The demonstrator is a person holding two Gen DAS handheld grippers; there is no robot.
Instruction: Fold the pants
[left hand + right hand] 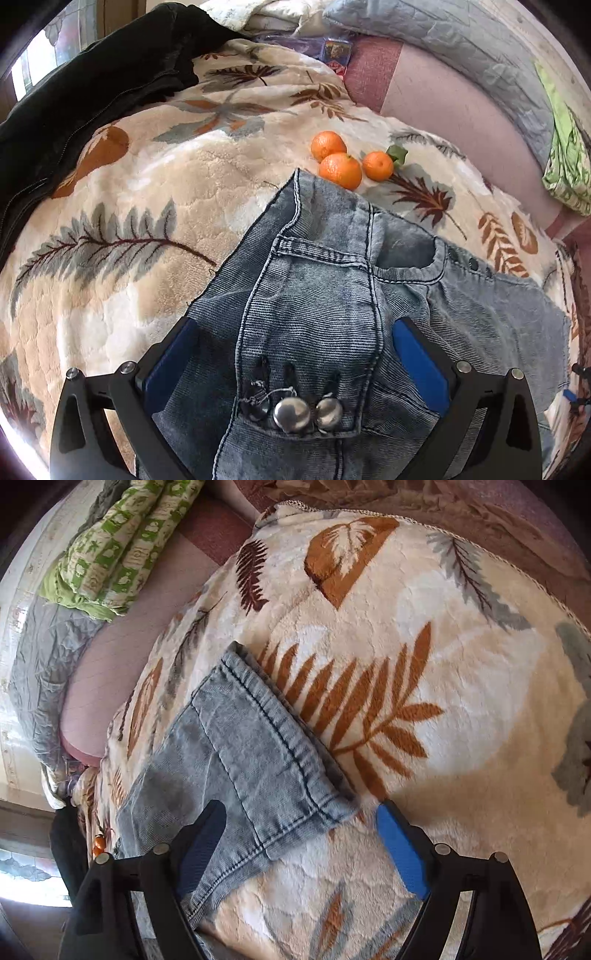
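Observation:
Faded blue jeans (332, 280) lie crumpled on a cream leaf-print blanket (129, 192). My left gripper (295, 325) points down over the waistband. Its blue pads stand wide apart with the denim and two metal buttons (295, 413) between them, and I see no squeeze on the cloth. In the right wrist view a leg end of the jeans (258, 746) with its stitched hem lies on the blanket (424, 664). My right gripper (301, 806) is open over the hem corner. One finger is above the denim and the other above the blanket.
Three tangerines (340, 166) sit just beyond the waistband. A black jacket (92, 92) lies at the far left. A green patterned cloth (110, 546) and a grey quilt (443, 37) lie along the bed's far side, beyond a pink sheet (443, 96).

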